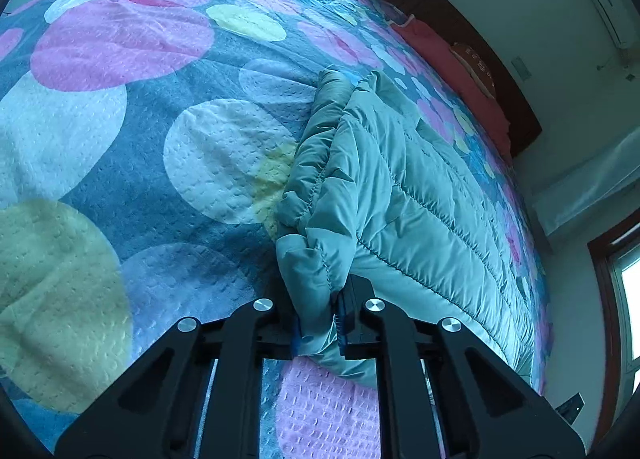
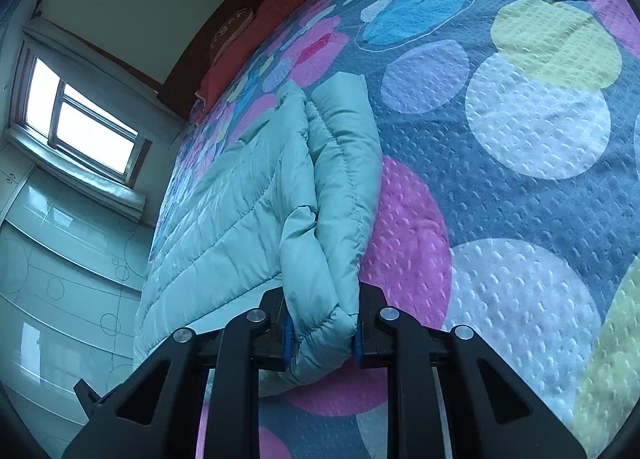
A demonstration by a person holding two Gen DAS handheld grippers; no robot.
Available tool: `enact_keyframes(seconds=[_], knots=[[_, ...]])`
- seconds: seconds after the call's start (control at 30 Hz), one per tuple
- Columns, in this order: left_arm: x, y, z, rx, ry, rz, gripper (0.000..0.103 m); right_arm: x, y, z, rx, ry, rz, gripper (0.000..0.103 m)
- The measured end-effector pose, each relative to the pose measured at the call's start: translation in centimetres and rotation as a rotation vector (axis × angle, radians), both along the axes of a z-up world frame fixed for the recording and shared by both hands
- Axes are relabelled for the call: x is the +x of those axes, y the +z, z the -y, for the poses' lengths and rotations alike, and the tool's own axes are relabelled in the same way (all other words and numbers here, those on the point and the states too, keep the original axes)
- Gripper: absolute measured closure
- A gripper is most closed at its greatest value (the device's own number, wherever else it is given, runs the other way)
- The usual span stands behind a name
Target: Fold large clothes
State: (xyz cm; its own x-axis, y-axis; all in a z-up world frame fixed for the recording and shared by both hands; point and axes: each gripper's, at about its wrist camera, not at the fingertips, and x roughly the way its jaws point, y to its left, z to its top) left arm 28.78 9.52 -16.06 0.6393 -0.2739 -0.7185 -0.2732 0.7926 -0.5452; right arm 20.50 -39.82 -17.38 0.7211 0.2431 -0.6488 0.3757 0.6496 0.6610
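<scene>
Nearest the lens at the bottom centre of the left wrist view, the left gripper (image 1: 318, 323) is pinching a bunched, rolled edge of the pale green quilted jacket (image 1: 400, 195), its jaws closed down onto the padded fabric with only the cloth's thickness between them. In the right wrist view the right gripper (image 2: 322, 339) is doing the same at the bottom centre, its jaws clamping a thicker folded wad of the jacket (image 2: 240, 199). The jacket is lying across the circle-patterned bedspread (image 1: 140, 147), running from the grippers toward the red pillow (image 1: 452, 59) in the upper right of the left view. It looks puffy, light and soft, with a smooth shell that is probably slippery, so a shallow nip could slide off; gripping deep over a stitched seam or the doubled hem seems safest. The padding will likely spring back, so each fold may need pressing flat.
</scene>
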Motion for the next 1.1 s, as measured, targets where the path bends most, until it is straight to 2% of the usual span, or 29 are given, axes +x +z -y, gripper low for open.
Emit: enact_keyframes(seconds=[0.4,0.73,1.1], knots=[[-4.4,1.0,-0.1,0.05,-0.003,-0.005,0.093,-3.2,0.4,-0.5,-0.003,0.012,0.004,0.085],[-9.0,1.4,-1.0,0.063,-0.01,-0.024,0.094,-4.4,0.5,-0.6,0.005,0.021,-0.001,0.085],[-14.6,1.3,-1.9,0.081,-0.025,-0.046,0.094,-9.9,0.7,-1.7,0.008,0.044,-0.017,0.085]])
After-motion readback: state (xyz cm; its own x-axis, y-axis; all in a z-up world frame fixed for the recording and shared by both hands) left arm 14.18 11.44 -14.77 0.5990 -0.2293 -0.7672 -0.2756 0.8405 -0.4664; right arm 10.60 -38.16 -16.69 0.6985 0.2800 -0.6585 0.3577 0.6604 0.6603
